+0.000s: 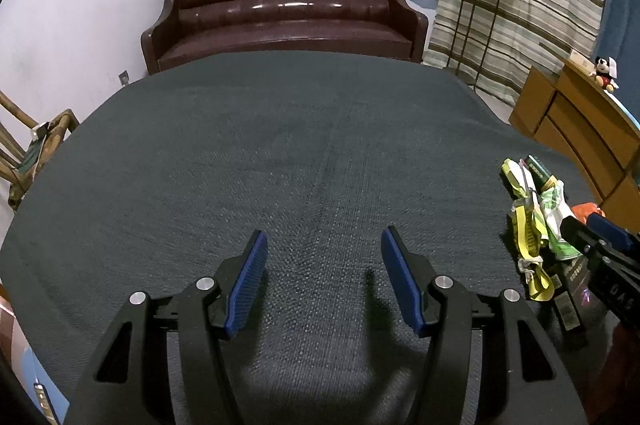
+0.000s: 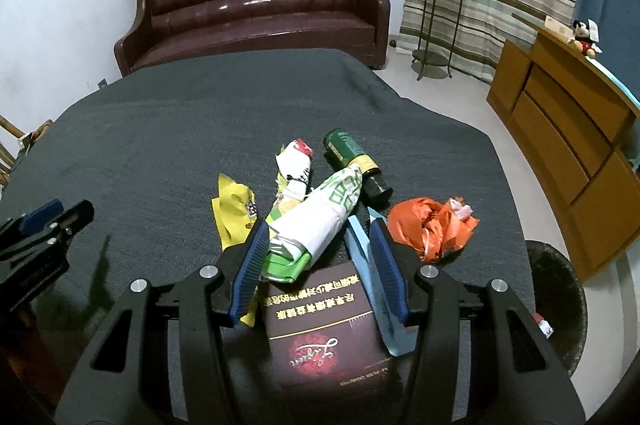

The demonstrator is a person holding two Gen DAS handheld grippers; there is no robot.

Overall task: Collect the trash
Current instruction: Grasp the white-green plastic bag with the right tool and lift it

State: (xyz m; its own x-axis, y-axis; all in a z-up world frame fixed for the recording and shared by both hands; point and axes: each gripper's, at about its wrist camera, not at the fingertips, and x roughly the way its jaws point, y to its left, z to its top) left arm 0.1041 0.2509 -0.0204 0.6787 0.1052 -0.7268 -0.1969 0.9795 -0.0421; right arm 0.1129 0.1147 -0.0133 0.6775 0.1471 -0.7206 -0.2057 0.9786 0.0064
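Note:
A pile of trash lies on the dark grey tablecloth [image 2: 160, 153]: a white-and-green wrapper [image 2: 320, 217], a yellow wrapper [image 2: 232, 213], a green can [image 2: 352, 157], an orange plastic bag [image 2: 428, 225], a dark maroon box [image 2: 320, 325] and a light blue strip [image 2: 360, 253]. My right gripper [image 2: 320, 249] is open, its jaws on either side of the white-and-green wrapper and above the box. My left gripper [image 1: 324, 261] is open and empty over bare cloth. In the left wrist view the pile [image 1: 536, 221] sits at the far right, with the right gripper [image 1: 600, 253] beside it.
A black trash bin [image 2: 560, 297] stands on the floor by the table's right edge. A brown leather sofa [image 2: 256, 5] is behind the table. A plant stand [image 2: 440, 5] and a wooden cabinet [image 2: 568, 129] are at right. A bamboo chair [image 1: 36, 145] is at left.

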